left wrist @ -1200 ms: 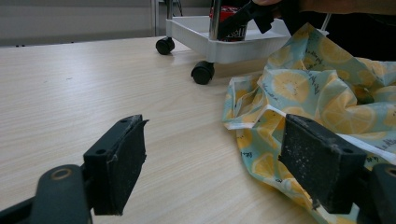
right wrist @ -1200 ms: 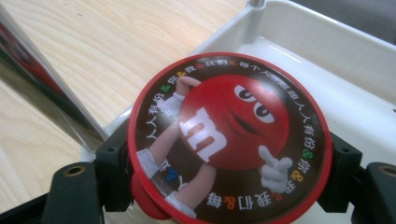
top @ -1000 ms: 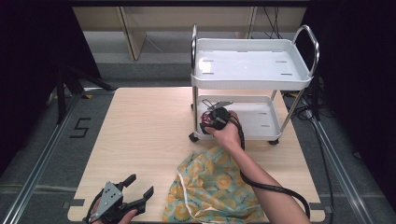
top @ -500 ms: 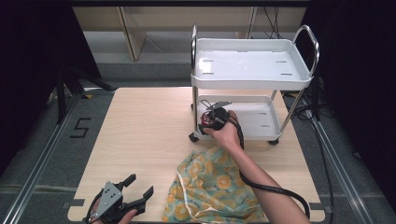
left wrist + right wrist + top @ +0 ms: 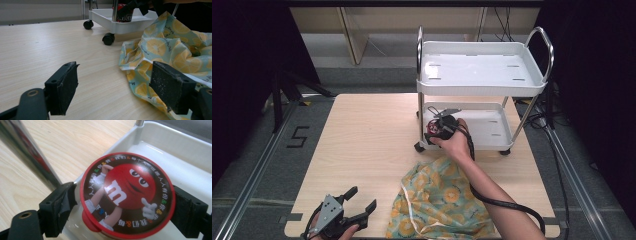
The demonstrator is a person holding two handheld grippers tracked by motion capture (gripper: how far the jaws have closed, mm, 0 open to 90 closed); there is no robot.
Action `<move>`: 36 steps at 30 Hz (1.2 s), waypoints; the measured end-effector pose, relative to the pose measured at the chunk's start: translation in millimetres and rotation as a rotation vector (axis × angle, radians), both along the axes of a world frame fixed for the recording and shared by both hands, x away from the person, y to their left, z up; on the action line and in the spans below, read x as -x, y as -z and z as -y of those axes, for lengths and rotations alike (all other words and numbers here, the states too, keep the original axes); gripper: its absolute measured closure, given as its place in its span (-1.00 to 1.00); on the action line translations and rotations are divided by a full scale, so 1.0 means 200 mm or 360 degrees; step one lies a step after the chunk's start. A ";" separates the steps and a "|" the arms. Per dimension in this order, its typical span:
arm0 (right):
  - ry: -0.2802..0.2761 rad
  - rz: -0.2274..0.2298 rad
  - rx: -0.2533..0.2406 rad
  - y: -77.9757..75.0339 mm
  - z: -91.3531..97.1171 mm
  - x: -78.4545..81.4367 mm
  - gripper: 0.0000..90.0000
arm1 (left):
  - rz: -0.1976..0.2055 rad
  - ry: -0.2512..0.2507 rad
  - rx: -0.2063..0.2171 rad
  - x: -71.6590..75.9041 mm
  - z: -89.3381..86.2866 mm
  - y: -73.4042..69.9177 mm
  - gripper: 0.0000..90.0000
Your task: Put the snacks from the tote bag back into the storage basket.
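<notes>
The tabletop point(image 5: 372, 135) was matt pale wood grain. The cart point(image 5: 482, 70) had glossy white plastic trays and polished metal posts. The lemon-print bag point(image 5: 442, 200) was soft cloth; the candy tub point(image 5: 126, 195) lid shone.

Light wood bench point(image 5: 362, 150) in front of me. My white two-tier cart point(image 5: 482, 70) stands on castors at far right of bench, chrome posts and handles. Lower tray point(image 5: 497, 130) carries red-lidded candy tub point(image 5: 127, 195) at its near left corner. Yellow lemon-print cloth point(image 5: 437, 200) lies crumpled on bench, near right, just before cart.
</notes>
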State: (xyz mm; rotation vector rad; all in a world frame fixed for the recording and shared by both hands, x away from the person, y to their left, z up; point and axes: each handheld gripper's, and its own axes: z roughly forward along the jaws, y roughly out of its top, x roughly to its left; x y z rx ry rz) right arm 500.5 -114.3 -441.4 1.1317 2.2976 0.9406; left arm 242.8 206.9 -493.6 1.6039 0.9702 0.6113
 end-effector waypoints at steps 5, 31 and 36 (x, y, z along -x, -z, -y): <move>0.0012 -0.0023 -0.0065 -0.04 -0.01 0.03 -0.65 | 0.0001 0.0001 -0.0002 0.00 0.00 0.00 -0.52; -0.0025 0.0043 -0.0104 -0.17 0.07 0.18 -0.62 | 0.0016 0.0009 0.0006 -0.01 0.00 0.00 -0.52; -0.0081 0.0130 -0.0111 -0.18 0.10 0.20 -0.60 | 0.0015 0.0008 0.0005 -0.01 0.01 0.00 -0.52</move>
